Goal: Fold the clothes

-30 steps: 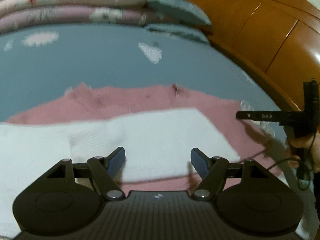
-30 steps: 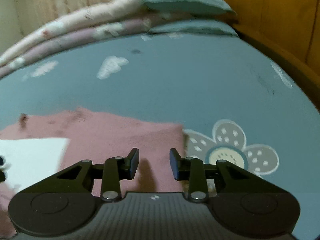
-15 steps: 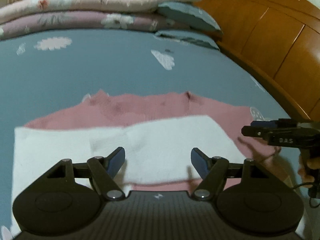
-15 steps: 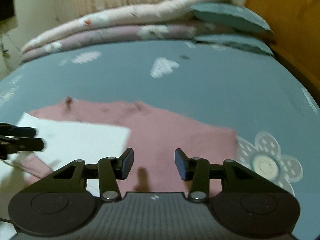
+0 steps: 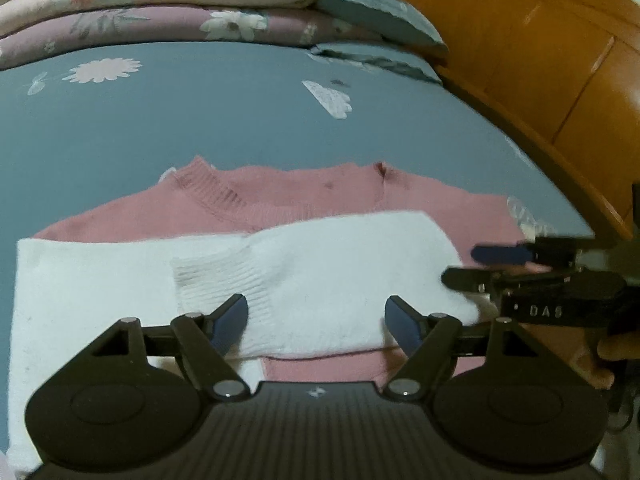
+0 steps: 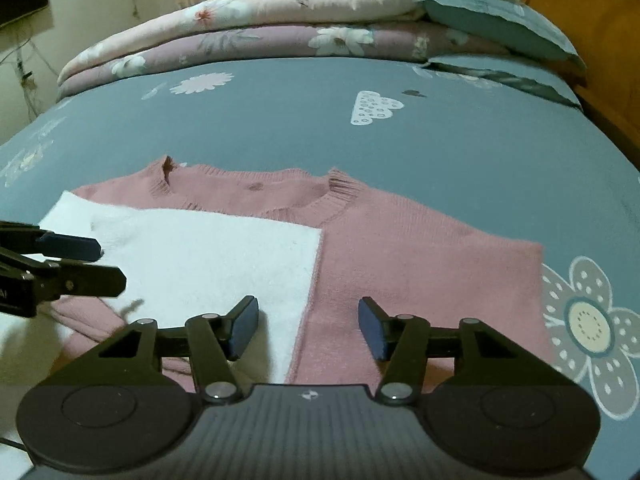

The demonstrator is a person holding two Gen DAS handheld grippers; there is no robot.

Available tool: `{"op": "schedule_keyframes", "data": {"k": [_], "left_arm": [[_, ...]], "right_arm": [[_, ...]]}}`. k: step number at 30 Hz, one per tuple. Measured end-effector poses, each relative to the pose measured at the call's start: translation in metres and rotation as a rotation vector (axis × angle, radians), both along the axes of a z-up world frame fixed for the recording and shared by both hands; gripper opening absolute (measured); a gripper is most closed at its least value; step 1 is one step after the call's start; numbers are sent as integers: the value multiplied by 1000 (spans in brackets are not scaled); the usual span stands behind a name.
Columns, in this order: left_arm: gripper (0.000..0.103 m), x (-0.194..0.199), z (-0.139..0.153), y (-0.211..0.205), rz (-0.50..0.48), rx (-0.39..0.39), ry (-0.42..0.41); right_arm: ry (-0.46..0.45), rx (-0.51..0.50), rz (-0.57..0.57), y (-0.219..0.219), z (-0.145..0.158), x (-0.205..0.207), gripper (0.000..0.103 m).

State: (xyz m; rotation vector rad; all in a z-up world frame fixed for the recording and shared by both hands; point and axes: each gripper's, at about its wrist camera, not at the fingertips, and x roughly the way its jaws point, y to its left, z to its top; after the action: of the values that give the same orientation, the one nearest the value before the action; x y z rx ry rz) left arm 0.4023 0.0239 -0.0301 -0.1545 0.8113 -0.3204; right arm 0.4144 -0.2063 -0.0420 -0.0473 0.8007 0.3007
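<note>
A pink and white knit sweater (image 5: pixel 304 200) lies flat on the bed, its white sleeve part (image 5: pixel 320 264) folded across the pink body. It also shows in the right wrist view (image 6: pixel 420 248), with the white part (image 6: pixel 208 256) at the left. My left gripper (image 5: pixel 316 320) is open and empty over the near edge of the white part. My right gripper (image 6: pixel 308 326) is open and empty over the seam between white and pink. The right gripper shows in the left wrist view (image 5: pixel 480 266) at the sweater's right edge. The left gripper shows in the right wrist view (image 6: pixel 108 264).
The grey-blue bedsheet (image 6: pixel 400 140) has flower and cloud prints. Folded quilts (image 6: pixel 280 20) and pillows (image 6: pixel 500 20) are stacked at the far end. A wooden headboard (image 5: pixel 540 60) runs along the right side.
Both grippers have pulled back and up from the sweater. The right gripper has opened wider and swung left, so more of the sweater shows. The sweater lies the same.
</note>
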Motion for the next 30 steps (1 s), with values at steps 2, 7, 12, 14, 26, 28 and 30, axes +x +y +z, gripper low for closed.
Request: {"op": "schedule_keyframes", "data": {"k": [2, 7, 12, 14, 26, 28, 30], "left_arm": [[76, -7, 4, 3, 4, 13, 3], [76, -38, 15, 19, 24, 70, 34], [76, -69, 24, 31, 41, 105, 73], [77, -80, 27, 31, 25, 126, 82], [80, -143, 7, 17, -22, 158, 154], [80, -154, 2, 18, -14, 160, 166], [80, -163, -2, 21, -2, 162, 167]], "right_arm": [[-3, 2, -11, -5, 9, -11, 61], [13, -38, -60, -23, 23, -49, 67], [76, -10, -154, -44, 20, -91, 68], [88, 4, -170, -45, 18, -105, 68], [81, 36, -195, -36, 1, -155, 70], [84, 24, -187, -33, -3, -162, 71], [80, 9, -180, -31, -6, -170, 73]]}}
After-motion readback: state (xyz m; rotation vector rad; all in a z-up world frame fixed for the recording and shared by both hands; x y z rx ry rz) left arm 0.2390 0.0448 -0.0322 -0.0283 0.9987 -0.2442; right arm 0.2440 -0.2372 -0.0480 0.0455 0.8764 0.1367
